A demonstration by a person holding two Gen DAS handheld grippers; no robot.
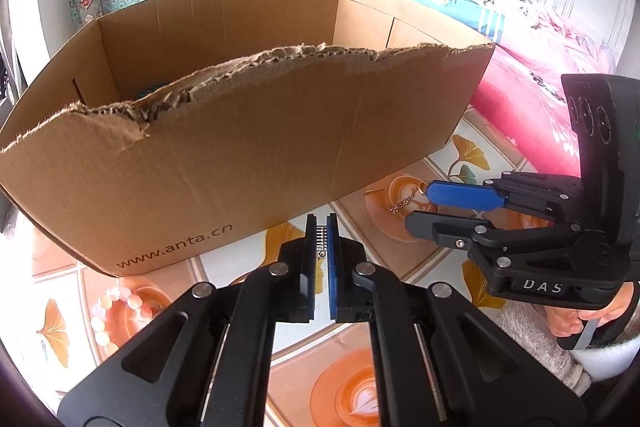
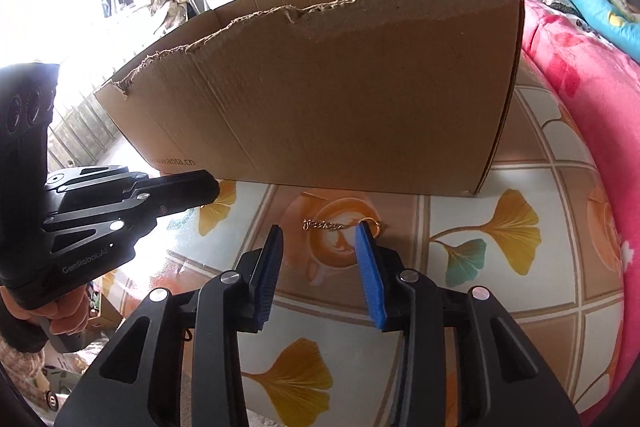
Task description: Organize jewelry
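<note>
In the left wrist view, the left claw (image 1: 321,227) is pinching a small silver chain (image 1: 320,241) below the cardboard box (image 1: 256,155).

In the right wrist view, the right claw (image 2: 320,233) is standing spread around a gold chain (image 2: 325,225) at 12 o'clock on the tabletop (image 2: 460,267); its thin links could be slipping past the pads.

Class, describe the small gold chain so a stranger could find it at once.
Start at the big torn cardboard box on the leaf-patterned tablecloth. Just in front of its near wall lies the gold chain, on an orange coffee-cup print. Unlike the chunky pink bead bracelet, it is thin, metallic and ends in a ring.
</note>
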